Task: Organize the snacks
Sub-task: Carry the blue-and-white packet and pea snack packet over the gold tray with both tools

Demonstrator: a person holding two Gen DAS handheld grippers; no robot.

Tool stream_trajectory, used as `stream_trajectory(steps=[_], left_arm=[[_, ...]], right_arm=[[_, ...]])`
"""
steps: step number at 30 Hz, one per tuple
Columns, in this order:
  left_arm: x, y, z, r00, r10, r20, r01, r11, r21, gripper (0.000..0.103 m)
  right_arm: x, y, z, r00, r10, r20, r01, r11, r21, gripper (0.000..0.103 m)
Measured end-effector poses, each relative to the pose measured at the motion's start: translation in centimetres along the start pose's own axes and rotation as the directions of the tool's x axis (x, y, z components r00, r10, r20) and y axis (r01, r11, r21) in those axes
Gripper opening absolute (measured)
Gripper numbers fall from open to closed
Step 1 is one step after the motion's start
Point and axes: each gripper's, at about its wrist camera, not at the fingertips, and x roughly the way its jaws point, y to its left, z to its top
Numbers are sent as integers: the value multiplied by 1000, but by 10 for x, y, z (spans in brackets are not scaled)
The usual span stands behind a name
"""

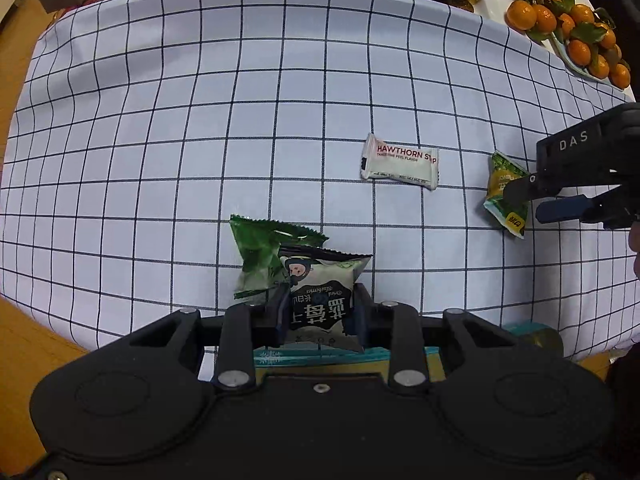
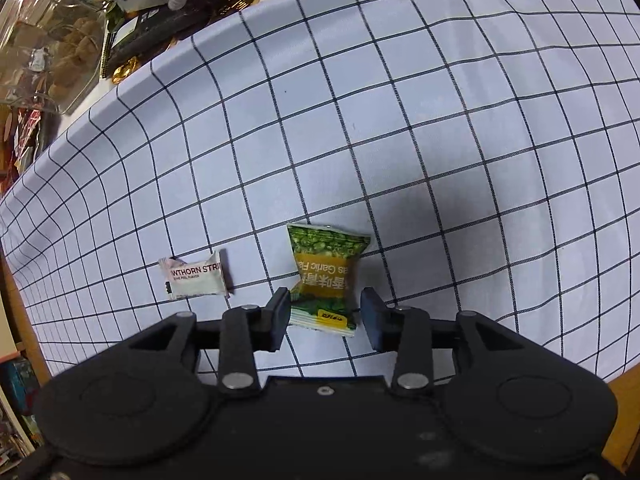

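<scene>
While the left hand-held gripper (image 1: 320,312) clenches a blueberry snack packet (image 1: 320,300) between its fingers, that packet sits just above the checked cloth (image 1: 160,120), overlapping a green packet (image 1: 260,256) that lies on the cloth at its left side. Only the left wrist view shows these two packets. Away from the blueberry packet, to its upper right, lies a white hawthorn strip packet (image 1: 400,162), flat on the cloth and apart from everything else. Further right of the hawthorn packet, a garlic pea packet (image 1: 505,194) lies on the cloth with the right hand-held gripper (image 1: 528,196) reaching over it from the side.

The right wrist view shows what the left cannot: the right hand-held gripper (image 2: 325,312) is released, its fingers standing either side of the garlic pea packet (image 2: 326,276), the left finger just beside or touching the wrapper, the right one apart from it. The hawthorn strip packet (image 2: 194,276) lies near, to the left of the pea packet.

Beyond the cloth's far edge from the hawthorn packet, the left view shows a plate of tangerines (image 1: 572,36) on the counter; the right view shows a clear container (image 2: 52,52) among clutter.
</scene>
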Motion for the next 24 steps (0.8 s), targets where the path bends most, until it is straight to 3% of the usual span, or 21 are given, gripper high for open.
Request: stream_trajectory(steps=[4, 9, 18, 24], left_arm=[[3, 1, -5, 1000, 1, -15, -1, 1000, 16, 41], [5, 8, -1, 996, -74, -51, 73, 997, -17, 41], [-11, -2, -8, 999, -51, 12, 50, 996, 70, 41], [-9, 4, -7, 997, -79, -14, 80, 995, 53, 41]], right_arm=[[11, 6, -2, 999, -35, -2, 35, 999, -10, 42], [23, 13, -3, 999, -48, -14, 48, 999, -6, 42], [33, 35, -4, 995, -96, 33, 97, 995, -30, 42], [33, 45, -11, 990, -133, 47, 135, 990, -46, 38]])
